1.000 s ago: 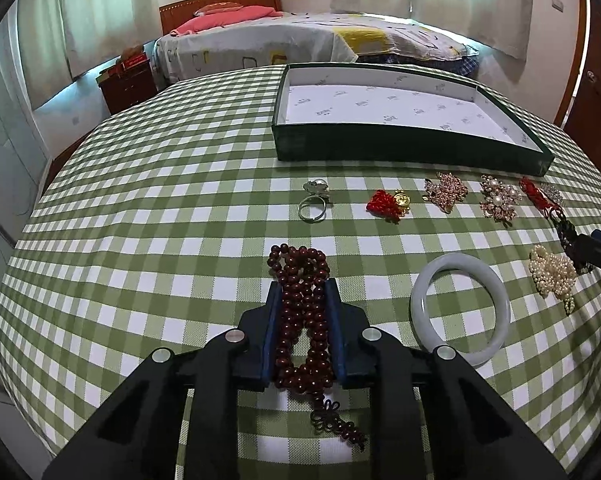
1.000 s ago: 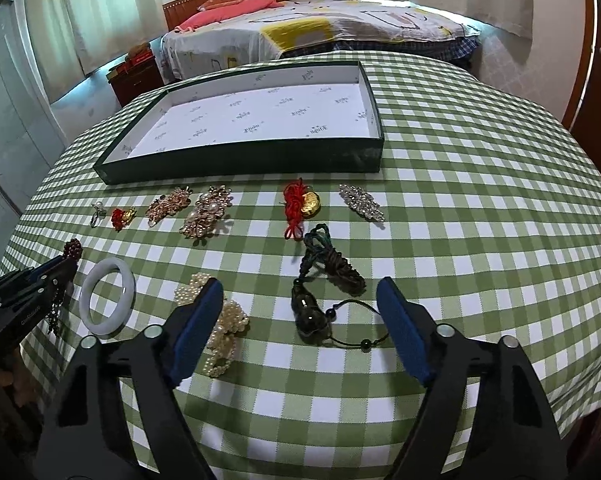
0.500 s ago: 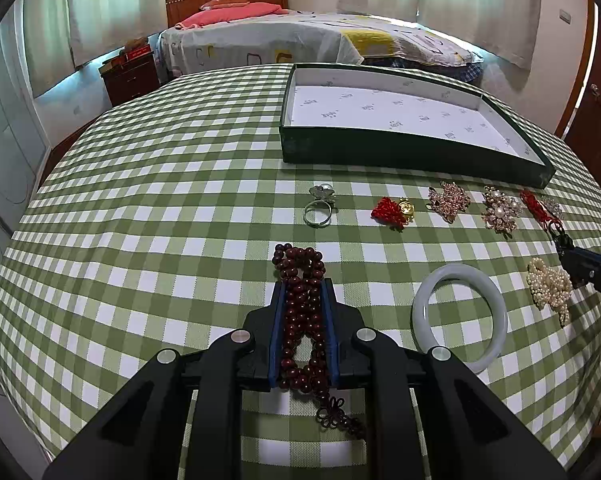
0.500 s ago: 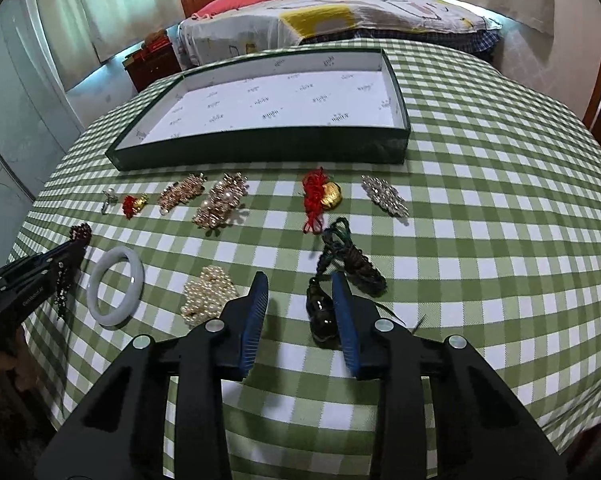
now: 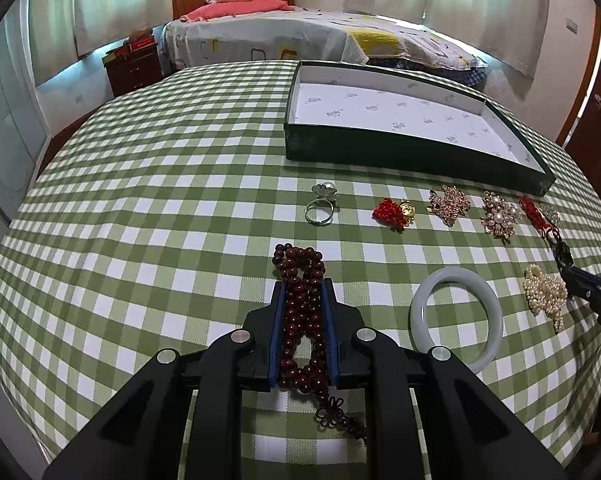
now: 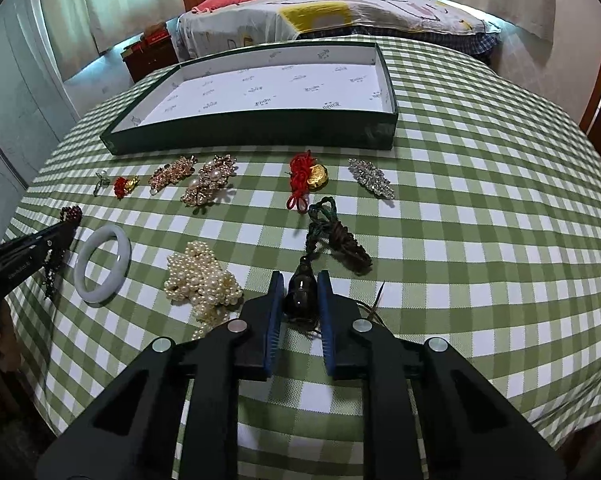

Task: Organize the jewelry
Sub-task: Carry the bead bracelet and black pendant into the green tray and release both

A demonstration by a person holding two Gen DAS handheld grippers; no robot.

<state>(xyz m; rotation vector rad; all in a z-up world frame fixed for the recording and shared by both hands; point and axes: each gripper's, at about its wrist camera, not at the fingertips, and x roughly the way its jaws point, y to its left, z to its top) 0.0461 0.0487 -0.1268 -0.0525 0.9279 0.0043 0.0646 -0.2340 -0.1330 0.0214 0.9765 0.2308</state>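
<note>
My left gripper [image 5: 303, 286] is shut on a dark red bead bracelet [image 5: 300, 312], whose loop sticks out past the fingertips and whose tassel hangs behind. My right gripper [image 6: 300, 278] is shut on a dark gourd pendant [image 6: 299, 289] with a braided dark cord [image 6: 336, 232] trailing ahead on the cloth. An empty green tray with a white lining [image 5: 400, 152] [image 6: 260, 136] stands at the far side of the table. The left gripper also shows at the left edge of the right wrist view [image 6: 28, 252].
On the green checked cloth lie a white jade bangle [image 5: 456, 316] [image 6: 102, 264], a pearl strand [image 6: 202, 276], a ring [image 5: 320, 206], red knot charms [image 5: 392, 212] [image 6: 304, 180], gold brooches [image 6: 208, 184] and a crystal brooch [image 6: 372, 178]. A bed stands behind the table.
My right gripper has closed from wide open onto the gourd pendant. My left gripper stays shut on the red beads and has moved slightly back and up.
</note>
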